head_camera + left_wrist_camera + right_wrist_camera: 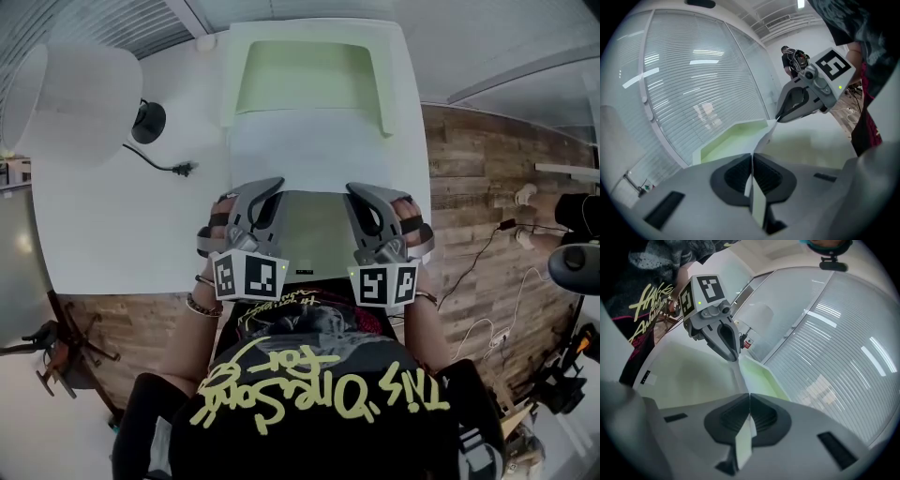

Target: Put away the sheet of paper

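I'm holding the sheet of paper (314, 234) stretched between both tools, left tool (273, 185) clamping its left side, right tool (353, 188) clamping its right, green-lined tray (385, 94) sitting ahead of them.

setting: office, or an office-style room fitted for recording.
evidence:
- white desk (122, 234)
- table lamp (80, 98) on the desk, with a white shade and black base
- lamp cord and plug (173, 169) lying on the desktop
- white paper tray (386, 94), pale green inside, at the desk's far edge
- glazed partition walls backed by horizontal blinds (698, 79), seen in the left gripper view and the right gripper view
- ceiling strip light (800, 3)
- ventilation grille (778, 22)
- wood-plank floor (469, 178)
- black camera gear (577, 214) on stands to the right of the desk
- cables (483, 248) trailing across the floor
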